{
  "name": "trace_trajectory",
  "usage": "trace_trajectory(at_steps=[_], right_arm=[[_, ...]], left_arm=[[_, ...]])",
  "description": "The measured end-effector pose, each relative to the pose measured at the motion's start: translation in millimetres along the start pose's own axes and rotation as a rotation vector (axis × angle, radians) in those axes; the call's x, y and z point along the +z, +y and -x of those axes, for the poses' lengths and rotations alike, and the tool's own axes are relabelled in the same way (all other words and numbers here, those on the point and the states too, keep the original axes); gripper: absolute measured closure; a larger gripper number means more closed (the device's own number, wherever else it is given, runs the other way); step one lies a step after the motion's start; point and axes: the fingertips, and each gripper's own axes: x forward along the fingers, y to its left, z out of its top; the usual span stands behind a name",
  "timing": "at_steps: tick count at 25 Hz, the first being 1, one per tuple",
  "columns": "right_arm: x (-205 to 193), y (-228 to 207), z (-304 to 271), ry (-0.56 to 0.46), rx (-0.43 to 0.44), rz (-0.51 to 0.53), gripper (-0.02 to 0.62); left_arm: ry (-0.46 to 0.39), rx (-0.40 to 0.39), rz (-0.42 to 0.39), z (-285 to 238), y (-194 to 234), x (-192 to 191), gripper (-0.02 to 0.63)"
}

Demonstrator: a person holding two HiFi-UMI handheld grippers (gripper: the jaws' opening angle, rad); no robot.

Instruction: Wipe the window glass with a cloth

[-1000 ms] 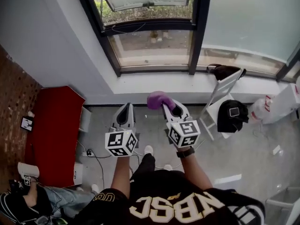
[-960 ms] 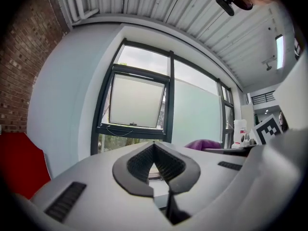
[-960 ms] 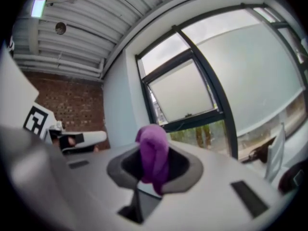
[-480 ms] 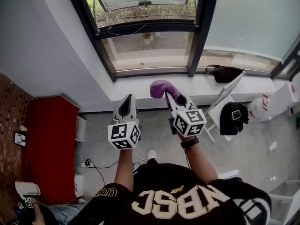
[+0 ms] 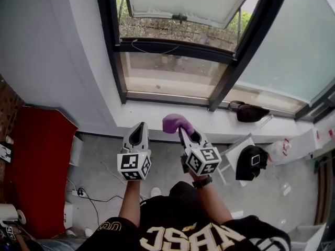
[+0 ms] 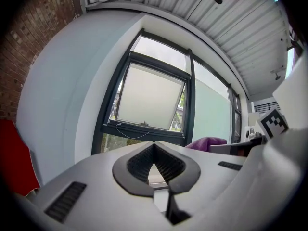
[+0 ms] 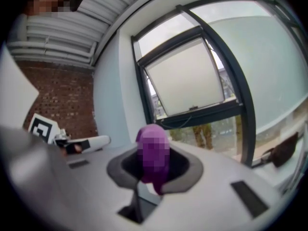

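A purple cloth [image 5: 176, 123] is bunched in my right gripper [image 5: 184, 132], which is shut on it; it also fills the jaws in the right gripper view as a purple cloth [image 7: 154, 153]. My left gripper [image 5: 136, 135] is beside it on the left, shut with nothing in its jaws [image 6: 155, 163]. Ahead is the black-framed window: a lower fixed pane [image 5: 167, 75], a frosted sash tilted open outward above it [image 5: 188, 1], and a large frosted pane [image 5: 303, 46] to the right. Both grippers are held short of the glass, above the white sill [image 5: 152, 114].
A black vertical mullion [image 5: 251, 41] separates the panes. A dark bag [image 5: 248, 112] lies on the sill at right. Below are a white chair [image 5: 235, 153] with a black item, a red panel [image 5: 36, 161] at left and cables on the grey floor.
The view has moved closer to the window and turned slightly; both grippers stay side by side, the right one still holding the purple cloth, now nearer the sill.
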Motion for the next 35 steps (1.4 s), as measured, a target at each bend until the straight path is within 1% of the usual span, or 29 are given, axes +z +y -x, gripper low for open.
trace_trajectory(at_steps=[3, 7, 10, 11, 14, 17, 19, 22, 25, 26, 29, 31, 32, 35], right_arm=[[-3, -19, -10, 0.016, -0.009, -0.02, 0.517], [13, -62, -35, -0.016, -0.011, -0.03, 0.517], [19, -107, -63, -0.014, -0.009, -0.013, 0.515], [22, -123, -74, -0.008, -0.008, 0.012, 0.517], [36, -174, -104, 0.001, -0.002, 0.089, 0.517], [59, -223, -134, -0.016, 0.02, 0.065, 0.516], [69, -253, -147, -0.022, 0.023, 0.04, 0.515], [77, -293, -162, -0.022, 0.031, 0.025, 0.515], [66, -334, -177, 0.001, 0.027, 0.01, 0.517], [59, -346, -182, 0.013, 0.022, 0.014, 0.516], [42, -369, -204, 0.03, 0.027, 0.029, 0.515], [23, -369, -220, 0.03, 0.044, 0.004, 0.517], [13, -367, -230, 0.031, 0.054, -0.006, 0.516], [-7, -361, -268, 0.013, 0.07, 0.002, 0.516]], left_arm=[[0.014, -0.02, -0.007, -19, -7, -9, 0.594], [0.017, -0.041, -0.015, -67, -22, -16, 0.594], [0.024, -0.049, 0.007, -119, -31, -21, 0.594], [0.022, -0.047, 0.012, -139, -33, -20, 0.594], [0.005, -0.045, -0.01, -201, -46, -17, 0.594], [-0.033, -0.045, 0.029, -261, -60, -11, 0.594], [-0.047, -0.035, 0.02, -294, -73, -14, 0.594], [-0.053, -0.02, -0.014, -340, -91, -26, 0.595], [-0.01, -0.005, -0.095, -379, -107, -51, 0.595], [0.002, 0.005, -0.101, -388, -109, -60, 0.595], [0.039, 0.035, -0.038, -405, -95, -86, 0.595], [0.074, 0.024, -0.015, -405, -82, -105, 0.595], [0.078, 0.019, -0.01, -403, -73, -112, 0.595], [0.035, 0.013, 0.023, -404, -32, -121, 0.595]])
